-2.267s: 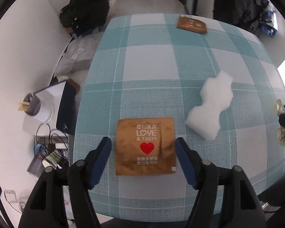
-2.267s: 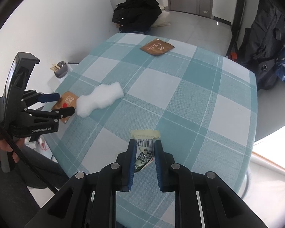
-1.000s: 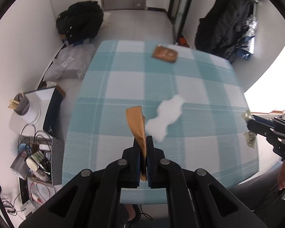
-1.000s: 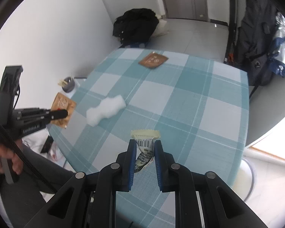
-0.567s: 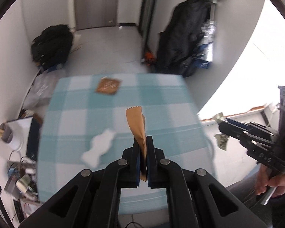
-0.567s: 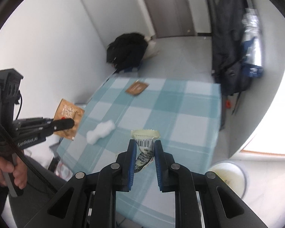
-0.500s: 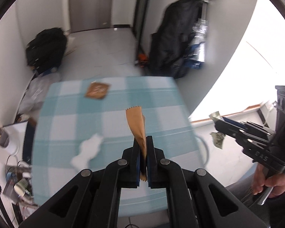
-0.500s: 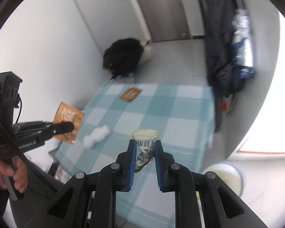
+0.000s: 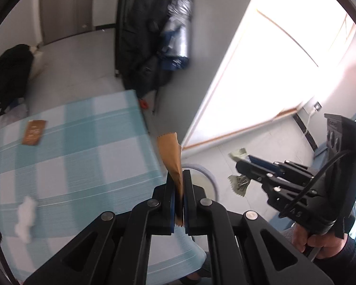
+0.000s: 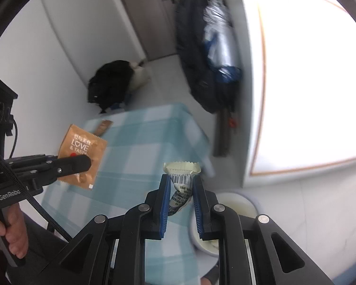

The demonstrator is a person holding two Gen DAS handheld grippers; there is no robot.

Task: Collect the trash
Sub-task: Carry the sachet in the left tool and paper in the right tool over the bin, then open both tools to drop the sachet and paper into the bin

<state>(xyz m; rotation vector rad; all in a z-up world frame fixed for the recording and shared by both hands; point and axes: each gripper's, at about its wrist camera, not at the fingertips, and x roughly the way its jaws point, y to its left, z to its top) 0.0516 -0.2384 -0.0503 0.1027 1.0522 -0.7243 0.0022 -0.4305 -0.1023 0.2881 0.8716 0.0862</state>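
Observation:
My left gripper (image 9: 178,190) is shut on a brown snack packet (image 9: 172,159), held upright in the air past the table's right edge; the packet also shows in the right wrist view (image 10: 83,154). My right gripper (image 10: 180,190) is shut on a crumpled pale wrapper with a barcode (image 10: 181,182), held above a round white bin (image 10: 235,204) on the floor. In the left wrist view the right gripper (image 9: 239,163) holds that wrapper (image 9: 238,182) to the right of the bin's rim (image 9: 208,178).
A teal checked table (image 9: 78,161) carries a second brown packet (image 9: 33,133) at the far side and a white foam piece (image 9: 25,216) at the near left. Black bags (image 9: 9,71) lie on the floor. Dark coats (image 9: 152,35) hang by a bright window.
Both grippers have swung to the right, off the table toward the bin, each keeping hold of its wrapper. The bin has come closer under the right gripper.

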